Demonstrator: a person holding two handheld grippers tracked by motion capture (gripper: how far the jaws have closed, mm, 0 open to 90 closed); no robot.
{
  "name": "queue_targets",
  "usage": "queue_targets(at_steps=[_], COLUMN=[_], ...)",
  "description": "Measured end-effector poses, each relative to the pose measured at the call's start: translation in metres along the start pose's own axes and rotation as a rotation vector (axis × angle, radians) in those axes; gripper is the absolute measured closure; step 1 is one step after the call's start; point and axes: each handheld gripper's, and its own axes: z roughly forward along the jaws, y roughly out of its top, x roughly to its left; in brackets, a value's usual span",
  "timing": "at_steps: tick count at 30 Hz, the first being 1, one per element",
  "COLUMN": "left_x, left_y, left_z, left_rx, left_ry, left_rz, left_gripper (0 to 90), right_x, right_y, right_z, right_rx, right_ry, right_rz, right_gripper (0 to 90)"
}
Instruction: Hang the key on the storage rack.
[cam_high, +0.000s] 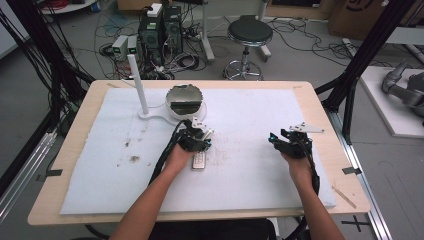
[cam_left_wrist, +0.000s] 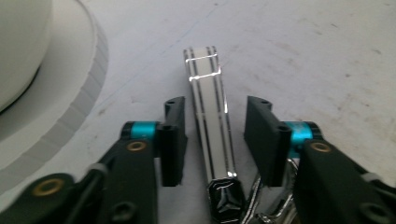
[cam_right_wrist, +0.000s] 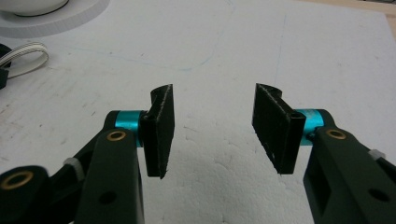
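The left gripper (cam_left_wrist: 215, 140) has its jaws open around a shiny metal strap (cam_left_wrist: 212, 116), pads clear of its sides, so the grasp looks unfinished. The strap lies flat on the white foam mat (cam_high: 250, 115), near the round mirror stand (cam_high: 185, 102). The right gripper (cam_right_wrist: 215, 130) waits open and empty at the right.

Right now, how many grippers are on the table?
2: the left gripper sits mid-table over a shiny metal bar; the right gripper is apart, nearer the right edge.
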Motion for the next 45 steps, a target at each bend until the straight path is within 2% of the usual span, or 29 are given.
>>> queue_targets(at_steps=[3, 7, 12, 15, 21, 28, 31, 34, 40, 45], left_x=[0.007, 0.006, 0.007, 0.010, 0.020, 0.040, 0.047, 0.055, 0.076, 0.093], left_y=[-0.002, -0.002, -0.002, -0.001, 0.002, -0.004, -0.006, -0.007, -0.014, -0.021], left_z=[0.000, 0.000, -0.002, -0.009, -0.041, -0.080, -0.097, -0.112, -0.140, -0.162], left_rx=[-0.018, -0.013, -0.017, -0.064, -0.206, -0.325, -0.359, -0.389, -0.467, -0.527], left_ry=[-0.014, -0.005, -0.014, -0.045, -0.119, -0.192, -0.200, -0.191, -0.184, -0.209], left_rz=[-0.032, -0.018, -0.046, -0.075, -0.144, -0.183, -0.184, -0.187, -0.226, -0.261], left_gripper=[74.2, 74.6, 74.8, 74.8, 74.9, 74.9, 74.9, 74.9, 74.9, 74.9], right_x=[0.000, 0.000, -0.001, -0.002, -0.004, -0.005, -0.005, -0.005, -0.004, -0.003], right_y=[0.000, 0.000, 0.000, 0.000, 0.001, 0.003, 0.004, 0.004, 0.005, 0.005], right_z=[0.000, -0.002, -0.002, -0.003, -0.007, -0.010, -0.011, -0.012, -0.012, -0.012], right_rx=[-0.008, -0.014, -0.015, -0.023, -0.038, -0.053, -0.064, -0.072, -0.072, -0.075], right_ry=[0.000, 0.000, 0.004, 0.005, 0.006, 0.008, 0.007, 0.010, 0.012, 0.013], right_rz=[-0.003, -0.002, 0.005, 0.008, 0.021, 0.027, 0.027, 0.028, 0.016, 0.014], right_gripper=[50.0, 50.1, 50.3, 50.3, 50.4, 50.5, 50.5, 50.4, 49.1, 49.1])
